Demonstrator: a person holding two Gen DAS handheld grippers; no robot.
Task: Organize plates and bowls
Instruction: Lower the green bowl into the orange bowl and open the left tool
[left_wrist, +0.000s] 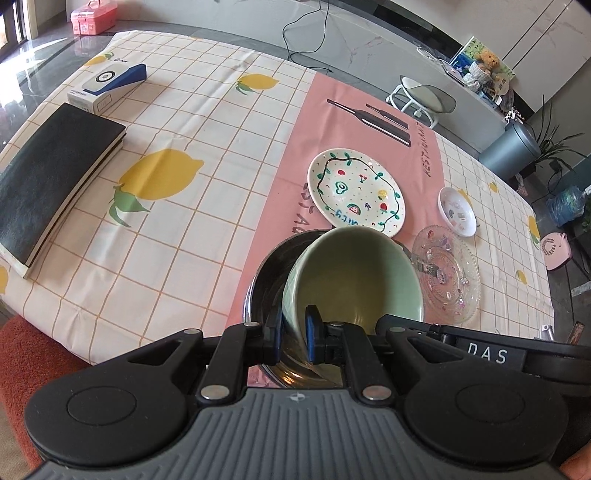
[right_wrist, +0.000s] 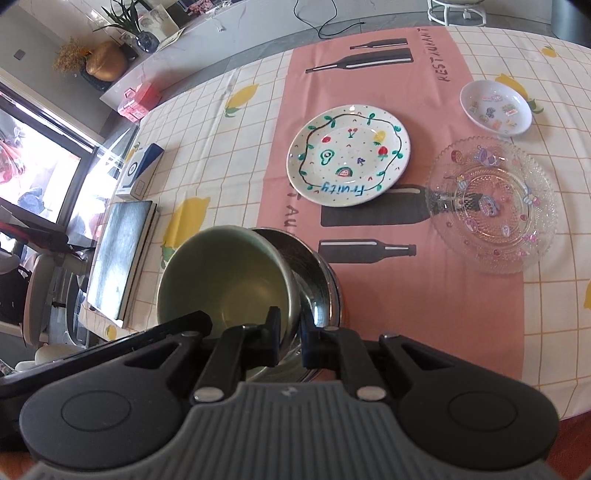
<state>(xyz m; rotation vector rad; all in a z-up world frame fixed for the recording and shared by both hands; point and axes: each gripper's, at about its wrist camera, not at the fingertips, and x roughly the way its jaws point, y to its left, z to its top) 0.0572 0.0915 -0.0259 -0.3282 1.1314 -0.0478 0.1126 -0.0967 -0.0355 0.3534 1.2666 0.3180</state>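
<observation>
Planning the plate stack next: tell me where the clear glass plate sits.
The clear glass plate lies on the right of the right wrist view, at the pink runner's edge, below the small white dish and right of the Fruity plate.

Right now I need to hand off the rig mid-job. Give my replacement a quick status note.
Left gripper: shut on the green bowl rim.
Right gripper: shut on the same bowl's opposite rim.
The bowl hangs tilted over the steel bowl, not yet seated in it.
Fruit plate, glass plate and small white dish lie separate on the tablecloth.
Left: nest the bowl, stack plates.
</observation>
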